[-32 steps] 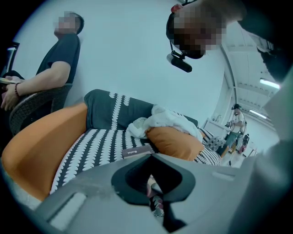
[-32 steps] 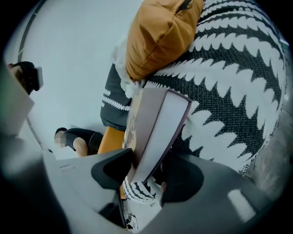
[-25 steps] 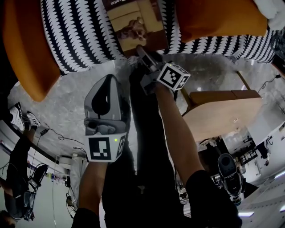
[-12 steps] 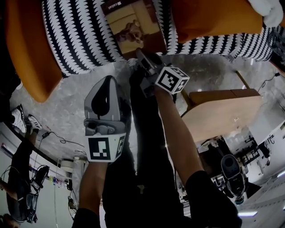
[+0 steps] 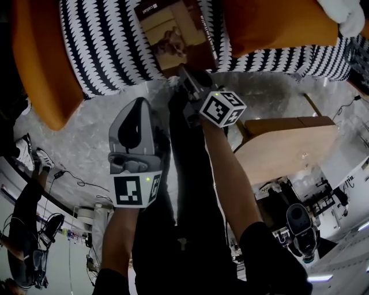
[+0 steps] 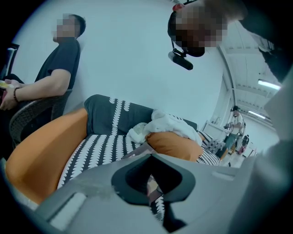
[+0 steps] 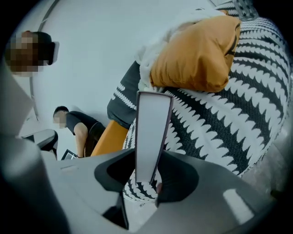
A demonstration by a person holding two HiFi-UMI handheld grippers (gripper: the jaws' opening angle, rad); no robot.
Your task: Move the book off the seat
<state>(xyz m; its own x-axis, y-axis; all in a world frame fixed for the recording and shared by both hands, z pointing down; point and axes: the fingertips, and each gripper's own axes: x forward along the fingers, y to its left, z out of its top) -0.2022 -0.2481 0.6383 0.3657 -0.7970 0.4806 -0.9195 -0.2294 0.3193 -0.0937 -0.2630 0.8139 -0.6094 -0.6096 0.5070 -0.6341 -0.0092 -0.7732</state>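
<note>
Over the seat: a thin book with a dark brown cover and a tan picture panel (image 5: 173, 40) sits above the front part of the upholstery. Its near edge is at the seat's front rim and its cover faces the head camera (the white lettering at one corner is too small to read).
Book's far edge: I cannot tell whether it rests on the fabric.
Right gripper: the grey two-jaw right gripper (image 5: 185, 74) is clamped on the book's near edge. Its jaws have just been closing. In the right gripper view the pale page edge stands upright between them, with a jaw against either side.
Left gripper: the grey left gripper (image 5: 140, 102) is held lower and to the left over the floor, well apart from the book. Its jaws are drawn together with nothing between them.
Seat: a black-and-white zigzag-patterned sofa seat (image 5: 109, 46) lies beneath the book and spreads to both sides of it.
Cushions: one large orange cushion (image 5: 40, 69) bounds the seat on the left. A second orange pillow (image 5: 277, 23) lies on the seat to the right, near the book, with a crumpled white cloth (image 5: 346, 12) on top of it.
Backrest: a dark grey back cushion with a white pattern (image 6: 107, 114) stands behind the seat.
Floor: a grey marbled floor (image 5: 86, 132) runs in front of the sofa.
Bench: a light wooden bench (image 5: 288, 144) stands on the floor to the right, near the sofa's front.
Bystander: a person in a dark shirt (image 6: 55, 68) sits beyond the sofa's left end.
</note>
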